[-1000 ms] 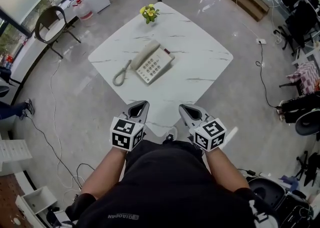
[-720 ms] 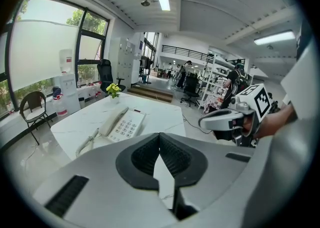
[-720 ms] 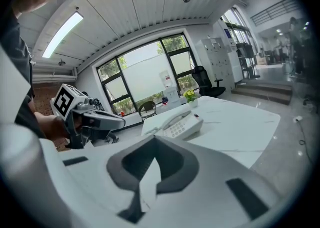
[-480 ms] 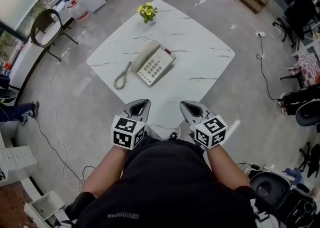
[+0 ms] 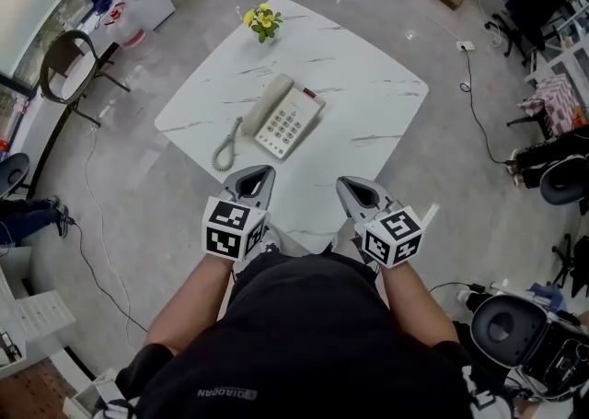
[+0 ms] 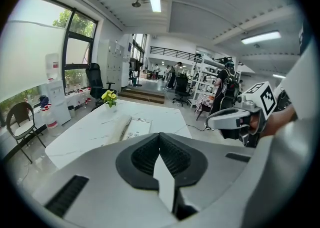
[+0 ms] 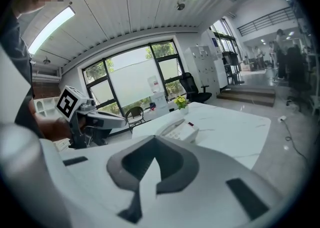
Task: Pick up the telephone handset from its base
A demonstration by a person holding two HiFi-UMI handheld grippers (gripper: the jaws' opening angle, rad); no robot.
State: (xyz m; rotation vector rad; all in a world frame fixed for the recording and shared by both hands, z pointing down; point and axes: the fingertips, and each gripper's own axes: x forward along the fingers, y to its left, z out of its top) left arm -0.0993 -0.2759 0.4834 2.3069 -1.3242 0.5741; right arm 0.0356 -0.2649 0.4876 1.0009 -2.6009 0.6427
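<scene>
Both tongs closed, empty: left gripper (image 5: 257,175) and right gripper (image 5: 351,186) hang over the table (image 5: 373,86) near edge. Handset (image 5: 268,99) sits on the base (image 5: 289,122), left side, well ahead. I'd open left first, straddle its middle, lift straight, mind the cord (image 5: 224,146).

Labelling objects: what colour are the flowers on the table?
Yellow flowers, clearest in the head view.

surface: white marble table (image 5: 373,99) | on it: telephone (image 5: 293,121) (handset (image 5: 267,100) cradled), yellow flowers (image 5: 262,19) at far corner
</scene>
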